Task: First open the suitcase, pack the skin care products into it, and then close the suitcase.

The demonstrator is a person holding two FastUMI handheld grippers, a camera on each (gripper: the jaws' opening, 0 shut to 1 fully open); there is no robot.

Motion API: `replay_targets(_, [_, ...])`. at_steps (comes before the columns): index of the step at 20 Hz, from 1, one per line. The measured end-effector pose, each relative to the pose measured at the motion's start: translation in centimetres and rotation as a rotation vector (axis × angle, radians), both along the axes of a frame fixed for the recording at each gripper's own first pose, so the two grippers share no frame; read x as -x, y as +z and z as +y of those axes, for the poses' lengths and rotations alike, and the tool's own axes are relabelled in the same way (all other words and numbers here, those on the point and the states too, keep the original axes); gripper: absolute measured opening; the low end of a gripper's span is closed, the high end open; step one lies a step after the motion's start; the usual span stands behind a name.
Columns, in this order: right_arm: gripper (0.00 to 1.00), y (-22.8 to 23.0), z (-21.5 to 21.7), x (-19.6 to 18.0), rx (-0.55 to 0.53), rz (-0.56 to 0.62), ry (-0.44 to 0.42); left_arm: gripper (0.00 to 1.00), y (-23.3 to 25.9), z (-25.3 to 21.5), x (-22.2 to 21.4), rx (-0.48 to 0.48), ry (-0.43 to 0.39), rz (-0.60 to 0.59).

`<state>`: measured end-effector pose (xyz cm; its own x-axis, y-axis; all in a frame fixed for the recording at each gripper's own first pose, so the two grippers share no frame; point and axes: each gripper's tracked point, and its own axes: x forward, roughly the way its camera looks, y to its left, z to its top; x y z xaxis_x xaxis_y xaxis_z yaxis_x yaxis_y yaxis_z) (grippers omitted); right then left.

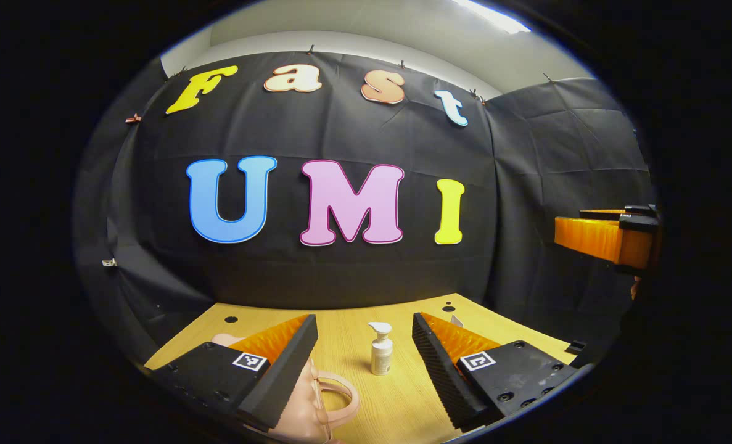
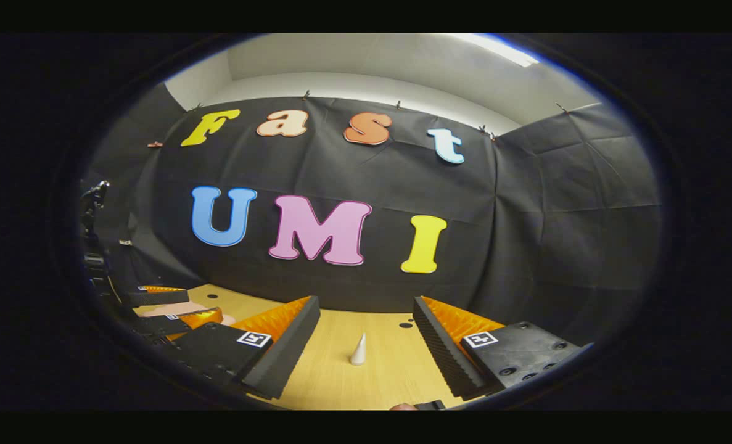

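Pink case (image 1: 316,401) at 7 o'clock under left gripper (image 1: 364,361), lid seemingly shut, w/ pump bottle (image 1: 381,350) at 6 on table (image 1: 396,407), cone (image 2: 358,350) before right gripper (image 2: 366,342), both jaws wide & empty, so nothing packed yet, all steps left.

Both gripper-mounted views look level across the wooden table (image 1: 347,345) toward the booth's back wall.

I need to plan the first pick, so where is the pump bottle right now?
In the left gripper view, the pump bottle stands upright on the wooden table, between that gripper's open jaws, right of the pink suitcase.
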<state>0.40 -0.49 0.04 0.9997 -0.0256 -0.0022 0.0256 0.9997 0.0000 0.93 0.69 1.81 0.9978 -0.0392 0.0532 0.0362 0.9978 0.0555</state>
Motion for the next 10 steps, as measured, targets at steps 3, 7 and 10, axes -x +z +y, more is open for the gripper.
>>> replay_targets(3, [0.96,-0.2,0.4,0.0,-0.015,-0.001,0.001,0.98,0.9,0.7,0.5,0.010,0.011,-0.014])
replay_targets(7, [0.97,-0.8,0.7,0.1,-0.033,0.008,0.000,0.98,1.3,1.5,1.1,0.031,0.020,-0.020])
replay_targets(10, [0.97,-1.5,0.8,0.0,-0.037,0.024,-0.006,0.98,-0.1,1.4,1.0,0.024,0.010,0.014])
